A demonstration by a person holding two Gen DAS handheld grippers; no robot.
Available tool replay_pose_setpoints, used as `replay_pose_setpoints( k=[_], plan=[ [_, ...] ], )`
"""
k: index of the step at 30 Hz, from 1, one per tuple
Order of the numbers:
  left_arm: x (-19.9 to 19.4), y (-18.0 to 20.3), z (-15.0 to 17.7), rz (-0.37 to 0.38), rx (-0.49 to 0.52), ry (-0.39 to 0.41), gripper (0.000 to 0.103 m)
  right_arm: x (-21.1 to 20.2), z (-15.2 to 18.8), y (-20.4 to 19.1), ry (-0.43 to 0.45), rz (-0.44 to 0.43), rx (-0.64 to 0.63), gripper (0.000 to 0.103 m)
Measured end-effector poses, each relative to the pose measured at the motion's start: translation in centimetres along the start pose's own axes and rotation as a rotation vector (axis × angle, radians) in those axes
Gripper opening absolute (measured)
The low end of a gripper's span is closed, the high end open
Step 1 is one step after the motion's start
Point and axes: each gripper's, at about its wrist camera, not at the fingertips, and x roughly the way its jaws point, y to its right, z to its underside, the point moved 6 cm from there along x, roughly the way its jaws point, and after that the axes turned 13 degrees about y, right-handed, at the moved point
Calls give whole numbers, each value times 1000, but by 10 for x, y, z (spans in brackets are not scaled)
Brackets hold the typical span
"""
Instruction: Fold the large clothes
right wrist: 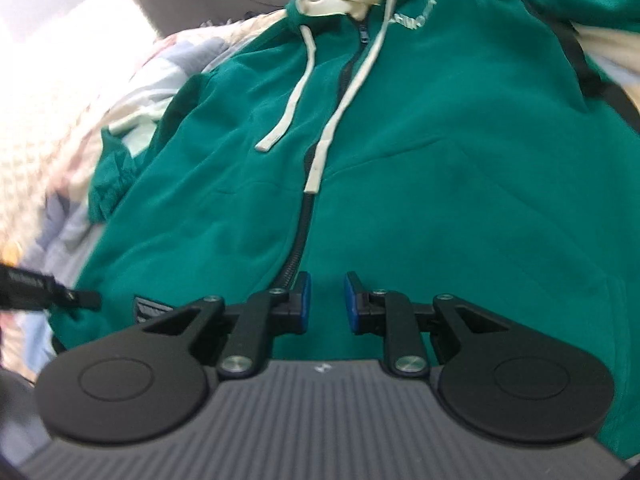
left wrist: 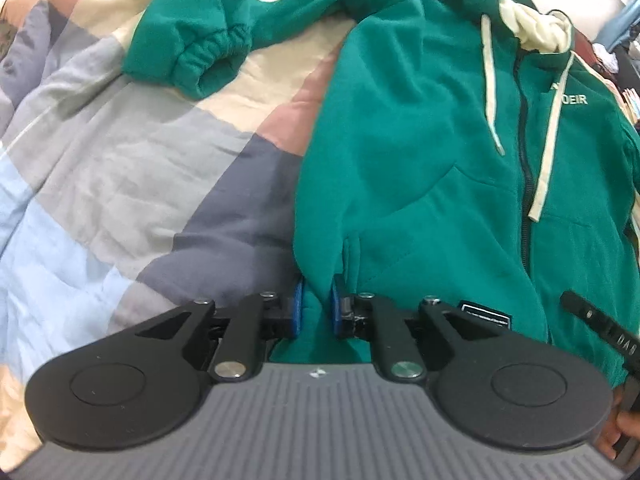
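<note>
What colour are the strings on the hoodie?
Cream drawstrings on the green zip-up hoodie, clearest in the right wrist view.

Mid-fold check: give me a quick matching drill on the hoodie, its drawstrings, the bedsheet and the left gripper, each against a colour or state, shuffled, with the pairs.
Things:
1. hoodie
2. drawstrings
3. bedsheet
4. left gripper

Descriptions:
A. cream
B. blue pads either side of the hoodie's hem edge
C. patchwork of grey, pale blue and pink
D. green, zipped up

Pairs: 1-D, 2-A, 3-C, 4-B
</note>
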Motion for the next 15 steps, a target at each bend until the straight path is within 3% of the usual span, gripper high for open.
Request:
replay_pose_setpoints(
  k=[1,2,3,8,15],
  plan=[
    [-3,0,-2,-5,-10,14,40,-2,-3,1,13,-1,8,23],
    [-10,-3,-6,-20,-24,37,63,-5,-6,1,25,-1,16,23],
    [-12,0,-10,-27,-30,68,67,-8,-9,3,37,0,26,23],
    [-41,16,-28,21,-24,193,67,-21,-24,12,101,24,65,23],
    [-58,113,-47,196,73,334,67,-47,-56,39,220,83,111,23]
  ],
)
